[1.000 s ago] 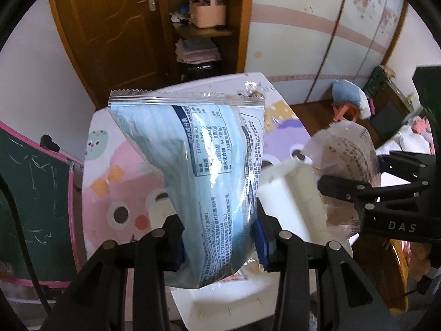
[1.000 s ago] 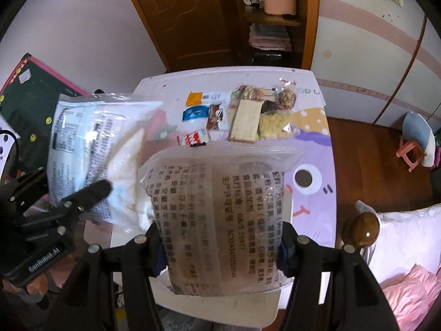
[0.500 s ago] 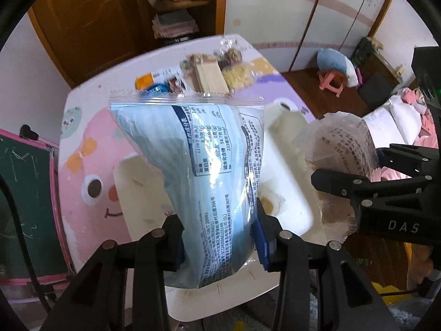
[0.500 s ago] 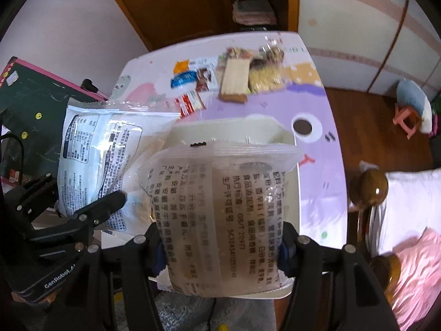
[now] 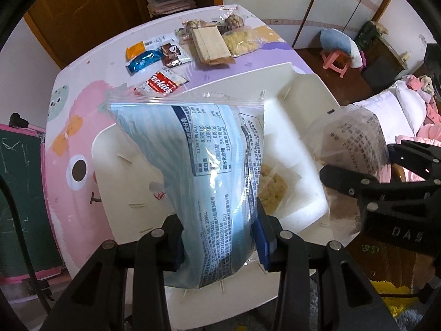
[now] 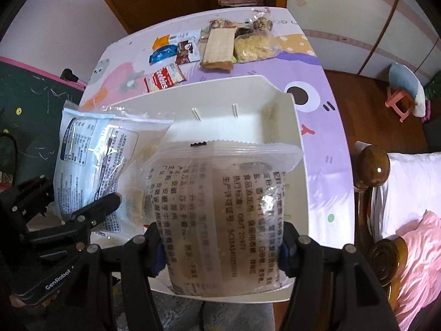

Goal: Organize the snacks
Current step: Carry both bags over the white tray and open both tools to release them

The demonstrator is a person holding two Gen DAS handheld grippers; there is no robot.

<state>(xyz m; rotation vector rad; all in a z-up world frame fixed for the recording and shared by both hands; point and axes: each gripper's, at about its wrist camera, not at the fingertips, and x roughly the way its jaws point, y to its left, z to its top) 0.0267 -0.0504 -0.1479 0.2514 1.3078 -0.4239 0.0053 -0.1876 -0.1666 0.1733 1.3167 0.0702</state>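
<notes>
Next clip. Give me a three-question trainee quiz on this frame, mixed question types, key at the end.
1. True or false: the left hand-held gripper grips the blue packet.
2. What does the right hand-held gripper hold? A) clear printed packet B) red cookie pack C) nothing
3. Fill in: both packets hang above the white ____.

Key: 1 true; 2 A; 3 bin.

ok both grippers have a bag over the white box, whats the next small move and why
Probably lower both a little further, then let go. The left gripper holds the blue packet and the right gripper the clear brown packet, both hanging above the white box, whose right-hand section looks free.
</notes>
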